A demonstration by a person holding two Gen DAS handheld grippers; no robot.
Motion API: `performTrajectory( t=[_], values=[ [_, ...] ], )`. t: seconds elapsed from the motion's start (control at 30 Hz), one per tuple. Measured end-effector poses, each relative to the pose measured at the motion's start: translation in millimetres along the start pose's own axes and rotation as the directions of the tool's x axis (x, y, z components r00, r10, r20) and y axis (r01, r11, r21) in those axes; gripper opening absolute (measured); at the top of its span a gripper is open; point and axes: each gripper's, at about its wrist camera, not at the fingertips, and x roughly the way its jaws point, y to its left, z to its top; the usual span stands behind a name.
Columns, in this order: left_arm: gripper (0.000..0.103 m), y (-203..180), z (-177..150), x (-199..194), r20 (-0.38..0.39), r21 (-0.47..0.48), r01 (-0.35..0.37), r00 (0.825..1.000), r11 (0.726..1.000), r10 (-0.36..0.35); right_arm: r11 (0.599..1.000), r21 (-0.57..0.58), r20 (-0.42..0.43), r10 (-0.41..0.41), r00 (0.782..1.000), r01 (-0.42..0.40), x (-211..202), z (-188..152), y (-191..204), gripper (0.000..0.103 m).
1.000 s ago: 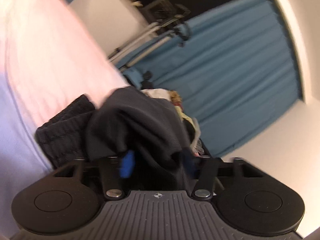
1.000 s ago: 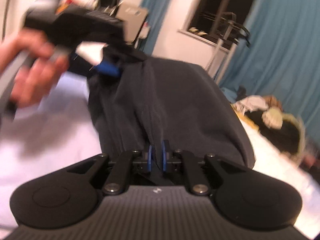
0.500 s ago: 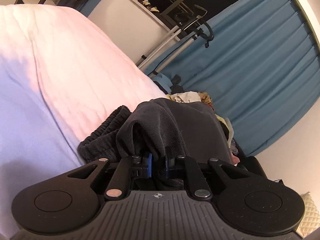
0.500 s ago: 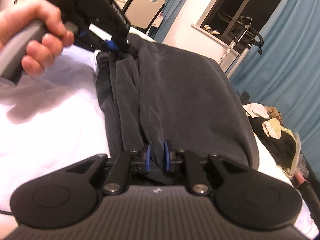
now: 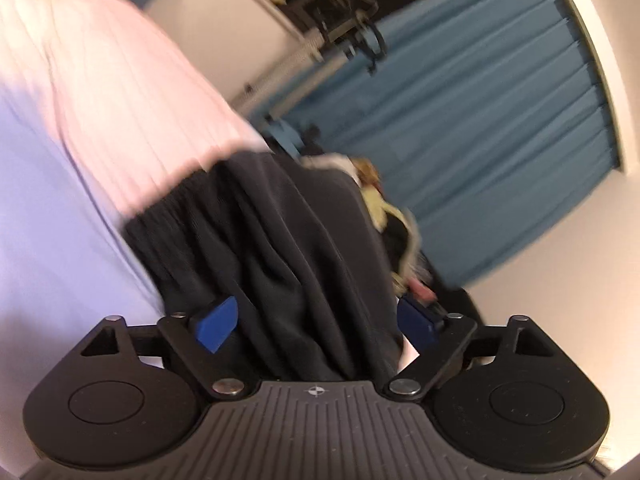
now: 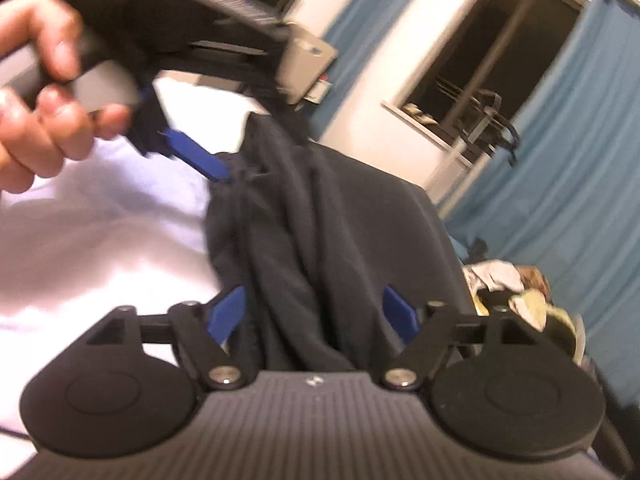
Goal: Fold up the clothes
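A dark grey garment (image 5: 288, 248) with a ribbed waistband lies bunched on the bed. In the left wrist view my left gripper (image 5: 316, 324) is open, its blue pads spread to either side of the folds. In the right wrist view the same garment (image 6: 340, 232) stretches away from my right gripper (image 6: 316, 312), which is also open with cloth lying between the spread pads. The left gripper, held in a hand, shows at the upper left of the right wrist view (image 6: 208, 156), its blue fingertip at the garment's far edge.
The bed sheet (image 5: 60, 240) is white to pale lilac. A heap of other clothes (image 6: 516, 292) lies at the bed's right side. Blue curtains (image 5: 480, 128) and a dark window (image 6: 516, 40) stand behind. A grey chair back (image 6: 308, 60) is at the rear.
Both grippers have opened since half a second ago, when each was shut on the dark garment. The cloth now lies loose between the spread pads.
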Motion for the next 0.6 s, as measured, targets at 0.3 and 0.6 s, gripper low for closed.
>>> performTrajectory(
  t=[0.3, 0.6],
  values=[
    [0.092, 26, -9, 34, -0.124, -0.120, -0.054, 0.992, 0.991, 0.039, 0.970, -0.243, -0.063, -0.044, 0.997, 0.027, 37, -8, 34, 0.087],
    [0.092, 45, -6, 44, -0.102, -0.229, -0.032, 0.995, 0.973, 0.009, 0.999, 0.010, -0.060, -0.051, 0.997, 0.052, 47, -1, 1, 0.018]
  ],
)
